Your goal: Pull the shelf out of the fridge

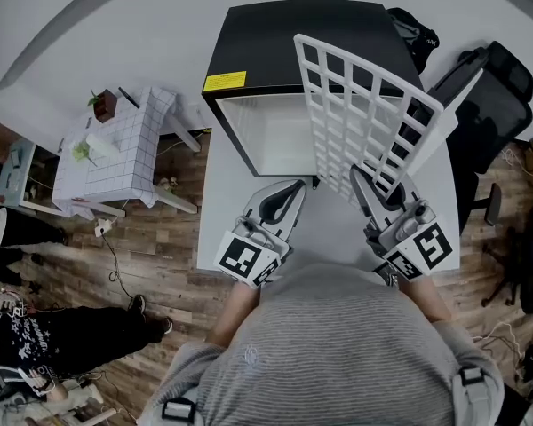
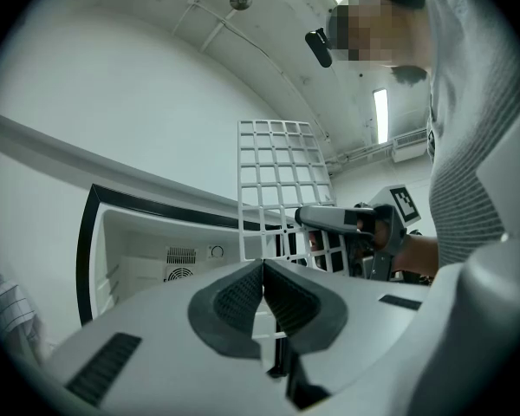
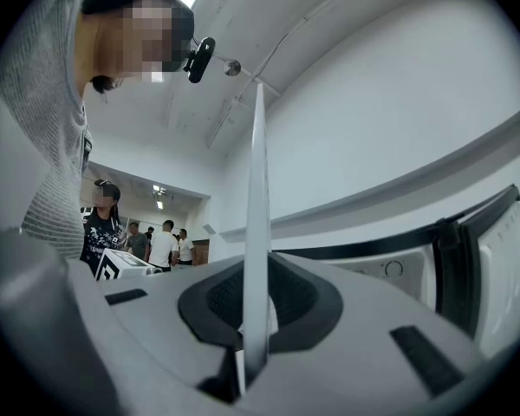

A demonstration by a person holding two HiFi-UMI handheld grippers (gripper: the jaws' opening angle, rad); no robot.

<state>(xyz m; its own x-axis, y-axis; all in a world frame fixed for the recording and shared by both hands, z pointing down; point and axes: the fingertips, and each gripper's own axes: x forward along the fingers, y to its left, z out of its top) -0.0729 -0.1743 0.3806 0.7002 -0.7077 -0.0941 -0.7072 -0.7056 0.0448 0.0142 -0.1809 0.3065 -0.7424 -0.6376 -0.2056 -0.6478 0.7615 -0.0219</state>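
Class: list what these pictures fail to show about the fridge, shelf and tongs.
- Head view: the shelf covers the right side of the fridge opening.
- Head view: print on the yellow label is too small to read.
- Right gripper view: the shelf shows edge-on in the right tongs, grid unseen.
- Left gripper view: the left tongs cover the shelf's lower part.

Pretty ordinary workshop-type room. Wood-plank floor (image 1: 160, 264), plain white wall (image 1: 62, 51) running from 10 to 12 o'clock. A white table (image 1: 220, 220) sits dead centre. There's a small white tiled side table (image 1: 124, 162) at 9 o'clock with potted plants (image 1: 104, 105) on it, and a black office chair (image 1: 489, 114) at 3 o'clock. Strip lights (image 2: 380, 115) on the ceiling, and a cable (image 1: 114, 260) trails across the floor around 8.
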